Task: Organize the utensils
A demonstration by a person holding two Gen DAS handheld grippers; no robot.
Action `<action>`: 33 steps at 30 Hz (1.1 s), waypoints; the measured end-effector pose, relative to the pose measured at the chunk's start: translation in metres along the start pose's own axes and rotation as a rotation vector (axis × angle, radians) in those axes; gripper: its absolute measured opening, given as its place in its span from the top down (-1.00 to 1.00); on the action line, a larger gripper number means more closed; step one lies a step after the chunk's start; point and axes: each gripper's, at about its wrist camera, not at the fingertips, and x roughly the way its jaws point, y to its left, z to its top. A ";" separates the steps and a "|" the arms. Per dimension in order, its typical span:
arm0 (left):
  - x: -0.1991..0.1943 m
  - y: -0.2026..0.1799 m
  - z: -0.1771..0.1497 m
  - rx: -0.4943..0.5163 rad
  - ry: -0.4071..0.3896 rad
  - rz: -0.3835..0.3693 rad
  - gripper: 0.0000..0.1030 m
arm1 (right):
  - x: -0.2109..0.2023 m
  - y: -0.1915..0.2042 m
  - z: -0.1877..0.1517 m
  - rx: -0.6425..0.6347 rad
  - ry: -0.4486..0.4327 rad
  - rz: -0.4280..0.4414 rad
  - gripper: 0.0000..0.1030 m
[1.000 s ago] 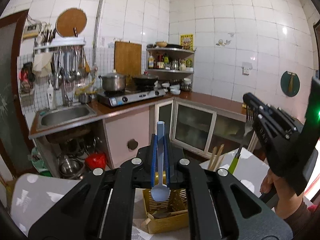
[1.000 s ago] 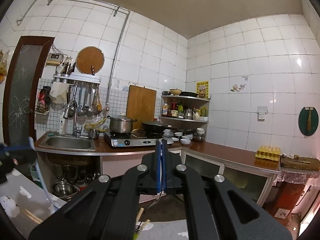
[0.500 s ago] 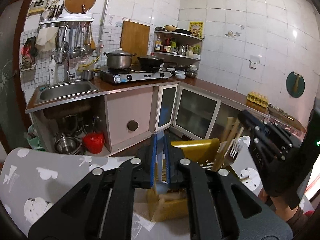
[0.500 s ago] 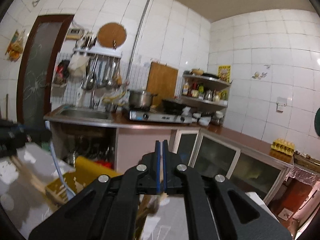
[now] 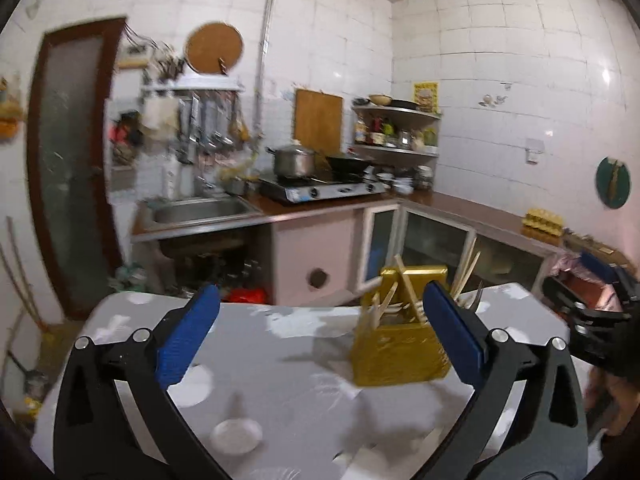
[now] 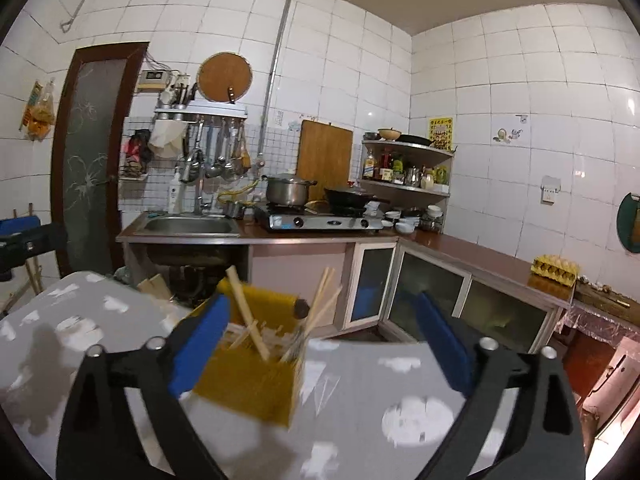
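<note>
A yellow utensil basket (image 5: 400, 354) stands on the grey table (image 5: 280, 384), with chopsticks (image 5: 466, 268) and other utensils sticking up from it. My left gripper (image 5: 320, 328) is open and empty, just in front of the basket. In the right wrist view the same basket (image 6: 248, 376) holds chopsticks (image 6: 246, 312) and a fork (image 6: 296, 344). My right gripper (image 6: 320, 344) is open and empty, with the basket behind its left finger. The right gripper also shows at the right edge of the left wrist view (image 5: 588, 312).
The grey tablecloth (image 6: 380, 412) has white cloud prints. Beyond the table stand a sink (image 6: 188, 226), a stove with a pot (image 6: 288, 192), glass-door cabinets (image 6: 432, 292) and an egg tray (image 6: 554, 270) on the counter. A dark door (image 6: 86, 160) is at the left.
Both grippers have opened and let go: the left released its blue spoon, the right its fork. Both have pulled back from the basket, which now holds the utensils.
</note>
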 end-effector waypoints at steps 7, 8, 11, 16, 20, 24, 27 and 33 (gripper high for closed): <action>-0.046 0.000 -0.059 -0.026 0.044 0.001 -0.90 | -0.052 0.012 -0.054 0.071 0.066 0.010 -0.91; -0.051 -0.001 -0.068 -0.026 0.047 0.003 -0.90 | -0.058 0.013 -0.064 0.079 0.081 0.002 -0.91; -0.064 -0.008 -0.094 -0.001 0.039 0.005 -0.90 | -0.070 0.012 -0.088 0.108 0.109 -0.011 -0.91; -0.079 -0.020 -0.130 0.035 0.045 0.004 -0.91 | -0.079 0.018 -0.120 0.110 0.166 -0.034 -0.92; -0.084 -0.024 -0.151 0.051 0.045 0.030 -0.91 | -0.090 0.019 -0.134 0.121 0.162 -0.039 -0.92; -0.087 -0.024 -0.164 0.070 0.030 0.067 -0.91 | -0.096 0.023 -0.145 0.106 0.149 -0.062 -0.92; -0.089 -0.023 -0.172 0.073 0.012 0.096 -0.91 | -0.101 0.025 -0.150 0.099 0.123 -0.088 -0.92; -0.097 -0.016 -0.173 0.045 -0.025 0.124 -0.91 | -0.104 0.026 -0.149 0.095 0.104 -0.080 -0.92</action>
